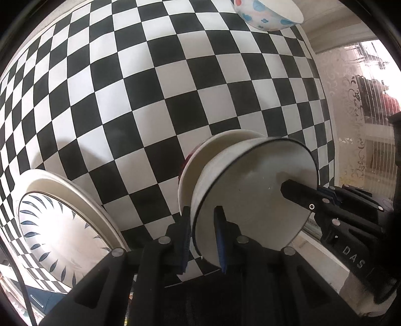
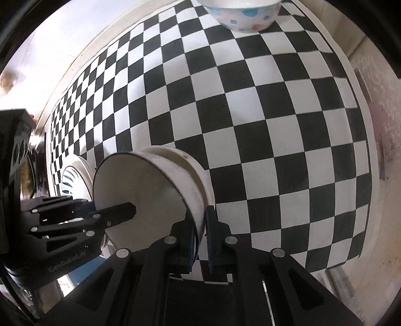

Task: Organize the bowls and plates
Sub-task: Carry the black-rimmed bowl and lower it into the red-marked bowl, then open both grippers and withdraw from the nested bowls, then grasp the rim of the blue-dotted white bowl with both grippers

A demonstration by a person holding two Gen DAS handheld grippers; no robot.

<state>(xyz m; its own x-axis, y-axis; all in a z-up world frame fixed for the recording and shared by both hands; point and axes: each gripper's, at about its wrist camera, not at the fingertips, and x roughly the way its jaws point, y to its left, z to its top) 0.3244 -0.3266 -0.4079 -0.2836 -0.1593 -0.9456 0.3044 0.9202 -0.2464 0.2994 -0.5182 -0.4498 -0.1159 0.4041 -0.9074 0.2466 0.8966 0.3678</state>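
Note:
A white bowl with a thin dark rim line is nested in a wider white dish over the checkered cloth. My left gripper is shut on the bowl's near rim, one pad inside and one outside. My right gripper is shut on the opposite rim. Each gripper shows in the other's view: the right gripper with a finger inside the bowl, the left gripper likewise. Whether the stack touches the cloth I cannot tell.
A plate with blue leaf marks lies close on the left. A flowered bowl stands at the far side. The black-and-white cloth ends at the table's right edge.

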